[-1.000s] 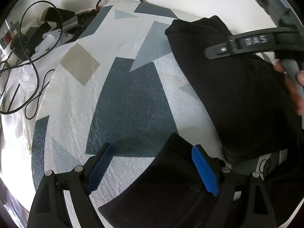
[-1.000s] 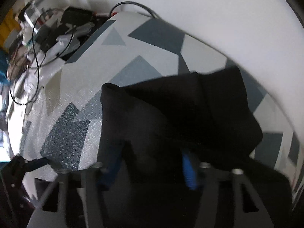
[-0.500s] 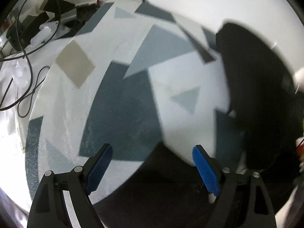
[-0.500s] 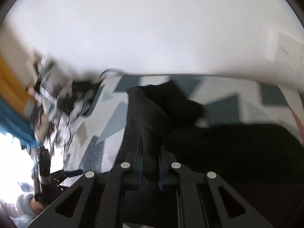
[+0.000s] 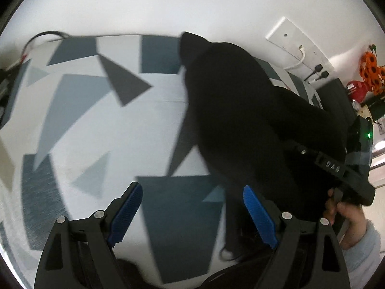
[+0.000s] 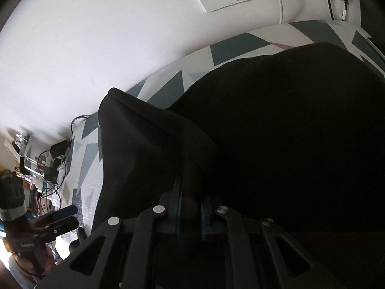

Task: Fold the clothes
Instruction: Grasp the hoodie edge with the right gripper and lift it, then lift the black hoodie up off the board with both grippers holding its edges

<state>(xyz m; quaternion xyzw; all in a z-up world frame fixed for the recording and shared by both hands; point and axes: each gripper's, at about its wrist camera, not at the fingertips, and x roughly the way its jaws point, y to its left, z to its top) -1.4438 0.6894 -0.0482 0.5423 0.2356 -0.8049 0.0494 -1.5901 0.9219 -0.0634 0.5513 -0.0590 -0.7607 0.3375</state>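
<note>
A black garment (image 5: 240,110) hangs lifted above a table covered in a grey, blue and white triangle-patterned cloth (image 5: 96,125). My right gripper (image 6: 190,207) is shut on a fold of the black garment (image 6: 264,144) and holds it up; it also shows in the left wrist view (image 5: 336,168), gripped by a hand. My left gripper (image 5: 192,214) is open and empty, low over the patterned cloth, just left of the hanging fabric. Its right fingertip (image 5: 258,216) sits next to the garment's lower edge.
A white wall with a socket panel and plugged cables (image 5: 298,48) stands behind the table. Cables and clutter (image 6: 48,166) lie at the table's far left end. Orange and red objects (image 5: 368,69) sit at the far right.
My right gripper closed on the black garment and lifted it up and to the right. My left gripper stayed open and its view swung rightward toward the wall.
</note>
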